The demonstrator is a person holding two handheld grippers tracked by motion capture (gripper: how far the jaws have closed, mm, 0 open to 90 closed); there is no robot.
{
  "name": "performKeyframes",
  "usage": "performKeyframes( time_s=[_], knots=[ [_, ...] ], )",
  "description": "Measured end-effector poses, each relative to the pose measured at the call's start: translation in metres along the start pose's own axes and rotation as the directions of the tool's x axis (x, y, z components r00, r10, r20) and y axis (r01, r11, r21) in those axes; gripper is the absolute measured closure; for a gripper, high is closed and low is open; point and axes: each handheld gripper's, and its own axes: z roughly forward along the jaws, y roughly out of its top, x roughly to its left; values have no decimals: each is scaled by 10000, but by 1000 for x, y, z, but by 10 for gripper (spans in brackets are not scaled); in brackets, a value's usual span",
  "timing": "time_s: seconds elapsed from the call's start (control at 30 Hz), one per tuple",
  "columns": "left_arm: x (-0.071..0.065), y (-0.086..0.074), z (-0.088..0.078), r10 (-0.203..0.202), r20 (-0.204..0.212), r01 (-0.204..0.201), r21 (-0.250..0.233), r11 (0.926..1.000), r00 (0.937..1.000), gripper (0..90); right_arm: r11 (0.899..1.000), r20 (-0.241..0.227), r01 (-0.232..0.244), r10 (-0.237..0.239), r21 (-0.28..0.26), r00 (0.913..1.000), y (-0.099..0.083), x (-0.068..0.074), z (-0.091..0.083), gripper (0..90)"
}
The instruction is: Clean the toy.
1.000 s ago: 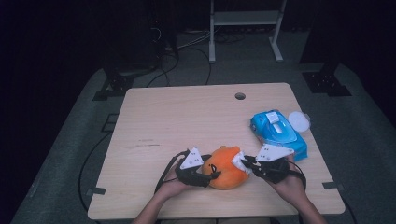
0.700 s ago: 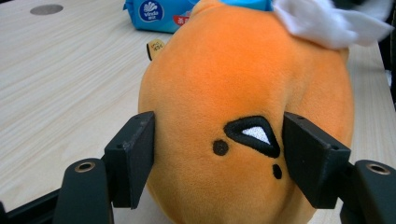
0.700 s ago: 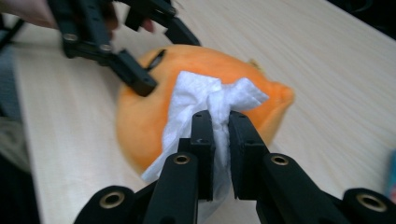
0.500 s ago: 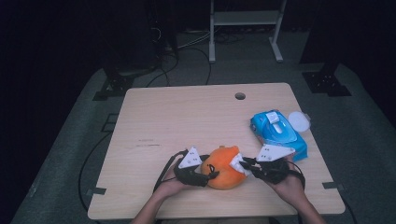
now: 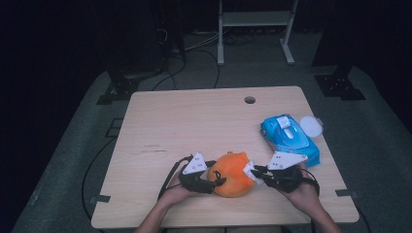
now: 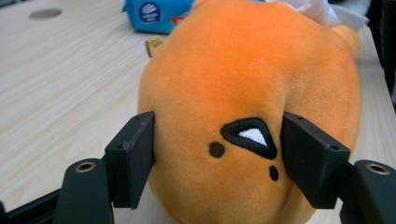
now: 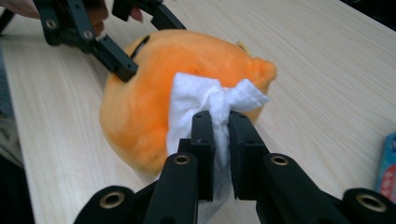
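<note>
Orange plush fills the span between my left gripper's (image 6: 217, 158) jaws: both pads press into the toy (image 5: 232, 174) at its flanks, either side of a stitched black triangle, so the gripper is clamped on it and pins it to the table (image 5: 194, 121). My right gripper (image 7: 220, 140) has its jaws pressed together on a twisted white wipe (image 7: 205, 100), whose free end lies against the toy's upper side, near a small nub.

Change over the last second: almost none. Both hands sit where they were in the earlier high views, the toy has not shifted, and the wipe rests on the same side of it. I judge that the wiping is under way in short strokes or a dab, with the left grip serving as the brace; nothing suggests the job is finished.

Placement: the toy sits near the table's front edge, between the two grippers.

Containers: a blue wipe pack (image 5: 290, 138) lies well apart to the right, toward the table's right edge, its white flap lid apparently shut; its contents are hidden. A round white lid or disc (image 5: 311, 126) lies just beside the pack's far end.
</note>
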Motion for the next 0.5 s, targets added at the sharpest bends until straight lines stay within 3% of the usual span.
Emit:
performKeyframes(
  time_s=[0.17,0.23,0.33,0.43,0.5],
  knots=[
    [-11,3,3,1057,355,-1055,-83,9944,9938,331,9989,164,-332,337,-338,9993,2,-5,2,805],
    [-13,4,4,1214,390,-1211,-95,9926,9918,331,9971,343,-598,615,-478,9975,2,-9,2,804],
    [-10,3,4,889,366,-886,-87,9960,9954,324,9965,284,-728,740,-413,9969,1,-11,3,804],
    [-4,3,3,174,119,-172,-124,9998,9998,309,9970,161,-717,721,-288,9973,-1,-12,2,804],
    [1,2,2,-410,17,410,-158,9990,9992,307,9978,-123,-658,657,-101,9978,-5,-11,0,804]
  ],
)
